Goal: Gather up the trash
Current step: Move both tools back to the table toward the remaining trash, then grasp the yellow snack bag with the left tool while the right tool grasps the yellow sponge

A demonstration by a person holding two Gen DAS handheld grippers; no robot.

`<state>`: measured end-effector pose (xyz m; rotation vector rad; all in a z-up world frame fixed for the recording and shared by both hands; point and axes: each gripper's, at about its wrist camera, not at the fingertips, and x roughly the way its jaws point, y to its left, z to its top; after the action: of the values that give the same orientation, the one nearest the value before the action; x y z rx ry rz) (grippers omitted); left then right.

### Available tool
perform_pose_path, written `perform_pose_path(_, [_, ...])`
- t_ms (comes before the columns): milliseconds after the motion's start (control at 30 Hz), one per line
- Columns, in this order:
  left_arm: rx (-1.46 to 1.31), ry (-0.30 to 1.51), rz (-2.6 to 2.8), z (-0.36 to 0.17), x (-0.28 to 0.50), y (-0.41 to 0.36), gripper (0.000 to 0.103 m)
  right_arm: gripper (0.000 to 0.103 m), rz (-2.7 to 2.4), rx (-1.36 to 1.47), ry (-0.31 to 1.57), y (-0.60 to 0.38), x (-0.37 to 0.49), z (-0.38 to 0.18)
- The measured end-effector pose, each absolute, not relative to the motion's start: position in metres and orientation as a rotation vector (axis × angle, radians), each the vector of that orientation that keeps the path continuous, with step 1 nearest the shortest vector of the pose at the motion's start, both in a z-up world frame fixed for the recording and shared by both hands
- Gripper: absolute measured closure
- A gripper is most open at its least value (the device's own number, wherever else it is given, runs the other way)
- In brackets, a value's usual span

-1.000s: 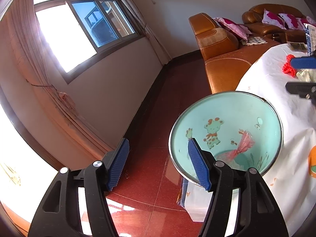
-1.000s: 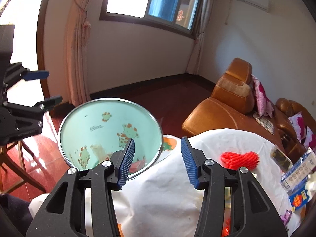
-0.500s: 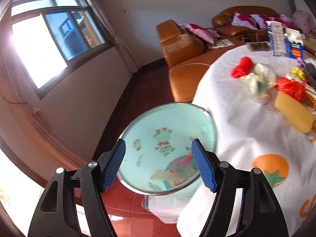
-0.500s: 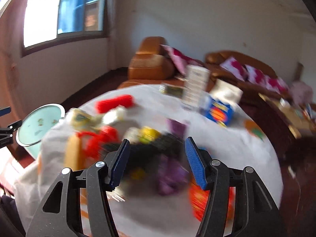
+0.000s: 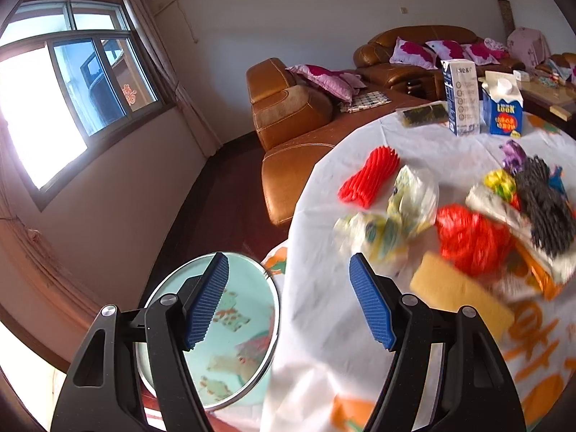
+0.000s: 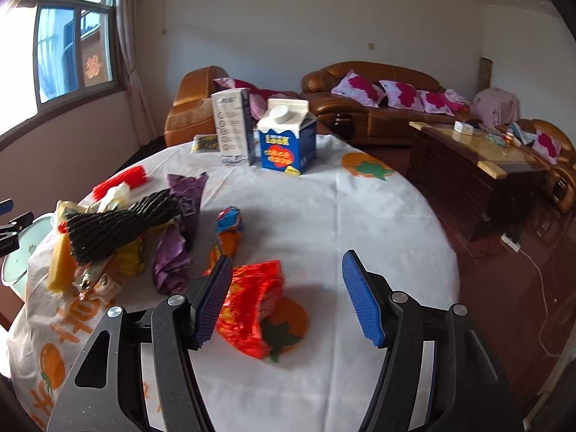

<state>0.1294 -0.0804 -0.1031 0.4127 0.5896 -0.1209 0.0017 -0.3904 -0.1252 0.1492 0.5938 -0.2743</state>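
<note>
A mint-green trash bin (image 5: 230, 338) with cartoon prints stands on the floor beside the round table (image 5: 342, 352); it also shows at the left edge of the right wrist view (image 6: 18, 252). My left gripper (image 5: 289, 302) is open and empty, over the table edge and the bin. Trash lies on the table: a red foam net (image 5: 370, 176), crumpled clear bags (image 5: 392, 223), a red bag (image 5: 471, 237), a yellow sponge (image 5: 457, 295). My right gripper (image 6: 286, 297) is open and empty just above a red-orange snack wrapper (image 6: 252, 306). A black foam net (image 6: 118, 223) and a purple wrapper (image 6: 172, 252) lie to the left.
Two cartons, a white-blue one (image 6: 235, 131) and a blue one (image 6: 286, 142), stand at the table's far side. Brown leather sofas (image 6: 378, 108) and a wooden coffee table (image 6: 478, 165) stand behind. A window (image 5: 72, 97) is on the left wall. A cable (image 6: 532, 280) runs across the red floor.
Both grippers have swung from over the bin to the table. The left now faces the trash pile; the right has come down over the red-orange wrapper. Both stay open.
</note>
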Motion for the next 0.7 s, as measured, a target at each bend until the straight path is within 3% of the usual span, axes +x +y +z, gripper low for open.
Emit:
perform_pose_path(200, [0.371, 0.685, -0.165, -0.124, 0.17, -0.104, 0.035, 0.038, -0.299, 0.179, 0.578, -0.401, -0.008, -0.126])
perform_pose_path(267, [0.369, 0.721, -0.172, -0.132, 0.179, -0.109, 0.049, 0.037, -0.305, 0.188, 0.58, -0.404, -0.01, -0.129])
perform_pose_path(333, [0.361, 0.76, -0.21, -0.138, 0.183, -0.11, 0.08, 0.035, -0.313, 0.196, 0.58, -0.407, -0.01, -0.129])
perform_pose_path(367, [0.357, 0.767, -0.215, -0.14, 0.183, -0.11, 0.089, 0.034, -0.317, 0.202, 0.578, -0.41, -0.01, -0.13])
perform_pose_path(700, [0.352, 0.675, -0.204, -0.113, 0.166, -0.094, 0.094, 0.03, -0.339, 0.216, 0.557, -0.409, -0.017, -0.127])
